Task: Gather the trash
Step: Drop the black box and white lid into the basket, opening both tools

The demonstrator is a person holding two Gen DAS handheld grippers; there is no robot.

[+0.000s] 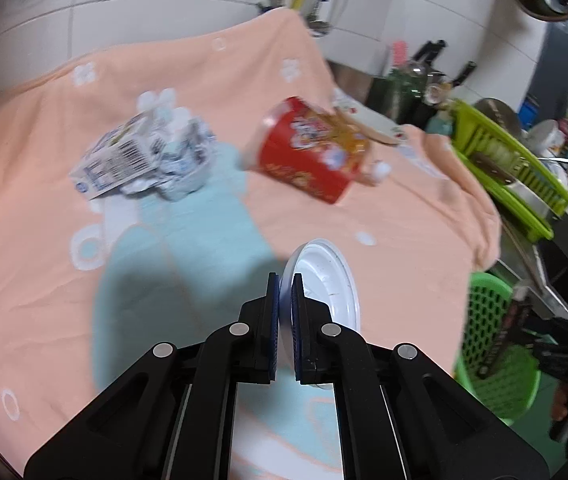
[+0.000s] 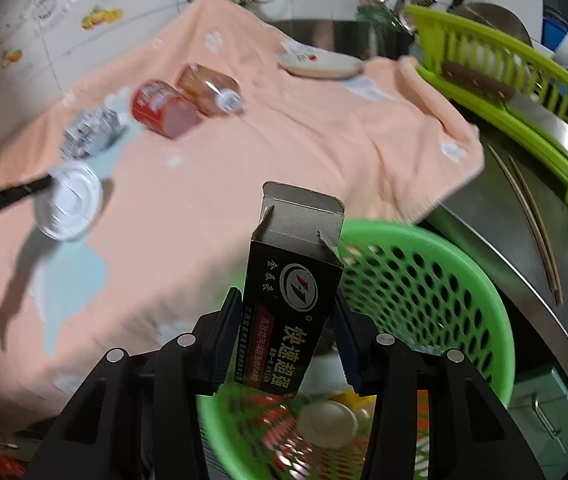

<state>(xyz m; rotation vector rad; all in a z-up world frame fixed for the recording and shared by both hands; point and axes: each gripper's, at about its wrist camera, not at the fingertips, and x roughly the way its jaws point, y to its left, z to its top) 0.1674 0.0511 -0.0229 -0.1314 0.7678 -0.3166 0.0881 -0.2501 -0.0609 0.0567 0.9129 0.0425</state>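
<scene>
My left gripper (image 1: 285,286) is shut on the rim of a white plastic lid (image 1: 325,280), held on edge above the peach towel (image 1: 44,280); the lid also shows in the right wrist view (image 2: 70,200). My right gripper (image 2: 287,304) is shut on a black open-topped carton (image 2: 289,300), held over the green mesh basket (image 2: 435,292). On the towel lie a crumpled white printed carton (image 1: 144,160), a red instant-noodle cup (image 1: 307,152) on its side and a small orange-brown bottle (image 2: 208,88) beside it.
The basket holds several bits of trash and sits at the towel's right edge (image 1: 487,344). A lime dish rack (image 2: 523,92) with dishes, a small plate (image 2: 319,65) and knives stand at the back right. A tiled wall is behind.
</scene>
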